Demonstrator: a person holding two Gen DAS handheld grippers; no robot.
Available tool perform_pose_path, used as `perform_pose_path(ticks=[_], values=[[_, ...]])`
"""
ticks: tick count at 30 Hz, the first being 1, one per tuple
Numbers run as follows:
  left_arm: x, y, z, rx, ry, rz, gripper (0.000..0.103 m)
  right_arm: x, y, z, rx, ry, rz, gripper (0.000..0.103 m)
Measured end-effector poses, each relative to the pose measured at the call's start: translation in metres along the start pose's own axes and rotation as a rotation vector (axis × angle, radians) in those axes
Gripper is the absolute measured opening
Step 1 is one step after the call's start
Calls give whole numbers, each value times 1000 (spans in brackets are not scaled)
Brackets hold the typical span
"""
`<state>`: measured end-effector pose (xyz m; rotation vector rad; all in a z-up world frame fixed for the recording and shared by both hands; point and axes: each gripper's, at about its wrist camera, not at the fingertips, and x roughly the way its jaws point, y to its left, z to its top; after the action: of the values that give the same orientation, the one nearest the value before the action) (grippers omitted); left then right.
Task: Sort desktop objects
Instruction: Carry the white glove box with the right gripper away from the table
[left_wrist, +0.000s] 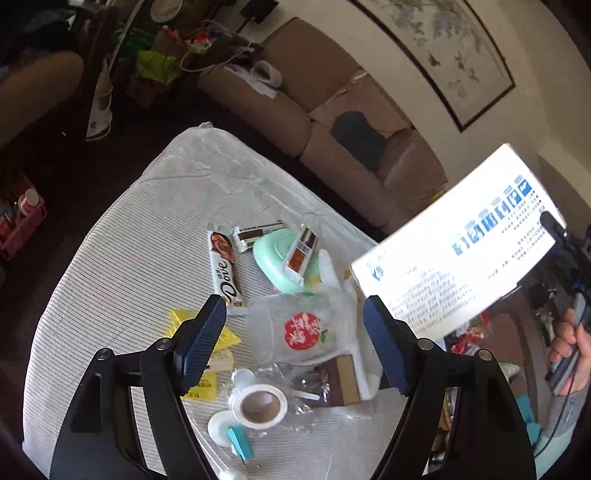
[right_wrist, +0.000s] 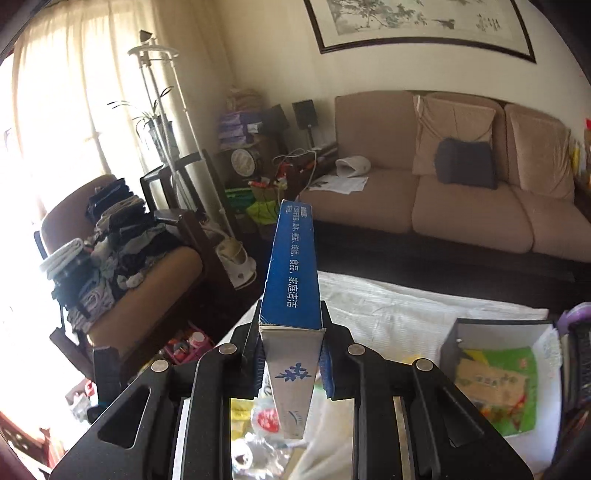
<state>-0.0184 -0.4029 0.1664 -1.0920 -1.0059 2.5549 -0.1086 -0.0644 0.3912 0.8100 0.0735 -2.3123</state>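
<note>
right gripper (right_wrist: 290, 354): jaws clamped on box (right_wrist: 291, 269) by its thin sides, near one end; rest of box sticks out fwd, unsupported
box loc: in the air above counter (left_wrist: 122, 236); seen from left cam as white panel at right edge, well above the clutter
left gripper (left_wrist: 295, 332): jaws apart, nothing between, hovering over cup (left_wrist: 295, 332)
risk 1: box pivoting or slipping out of pads; cause = grip at one end only, long overhang, smooth card
risk 2: crushing card walls if squeezed harder; prob a light, hollow pack
risk 3: swinging end clipping carton (right_wrist: 495, 373) rim or left gripper; cause = both working close, box long
risk 4: left jaws knocking cup over onto tape (left_wrist: 258, 404) and wrappers when coming down; clutter packed tight, things overlapping
text, box: blue spine w/ white Chinese chars, "食品" and "家庭清洁" legible; white face has blue icon row + small print, too blurred to read
text, bar (left_wrist: 225, 271): "Dove", white script on brown/white wrapper
text, cup: red round label w/ white chars, unreadable
text, other: yellow sachets (left_wrist: 201, 334) w/ print, too small; green pack inside carton, print illegible
</note>
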Motion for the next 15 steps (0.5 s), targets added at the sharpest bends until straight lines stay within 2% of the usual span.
perform_pose_path(ticks=[2, 4, 6, 8, 9, 12, 15], values=[[-12, -12, -14, -23, -21, -32, 80, -34, -1, -20, -27, 34, -47, 23], [-21, -22, -42, -33, -25, -49, 80, -60, -3, -46, -59, 86, -107, 23], [-22, -25, -83, -61, 19, -68, 81, -77, -11, -76, -85, 159, -175, 23], [-15, -31, -126, -89, 111, -133, 81, -91, -20, -107, -117, 218, -248, 23], [-11, -37, -143, -85, 152, -142, 81, -96, -24, -123, -141, 242, -288, 23], [-6, -58, -186, -19, 240, -77, 81, -101, -24, -171, -238, 274, -387, 23], [-12, -69, -213, -13, 286, -63, 80, -92, -17, -227, -301, 277, -414, 23]])
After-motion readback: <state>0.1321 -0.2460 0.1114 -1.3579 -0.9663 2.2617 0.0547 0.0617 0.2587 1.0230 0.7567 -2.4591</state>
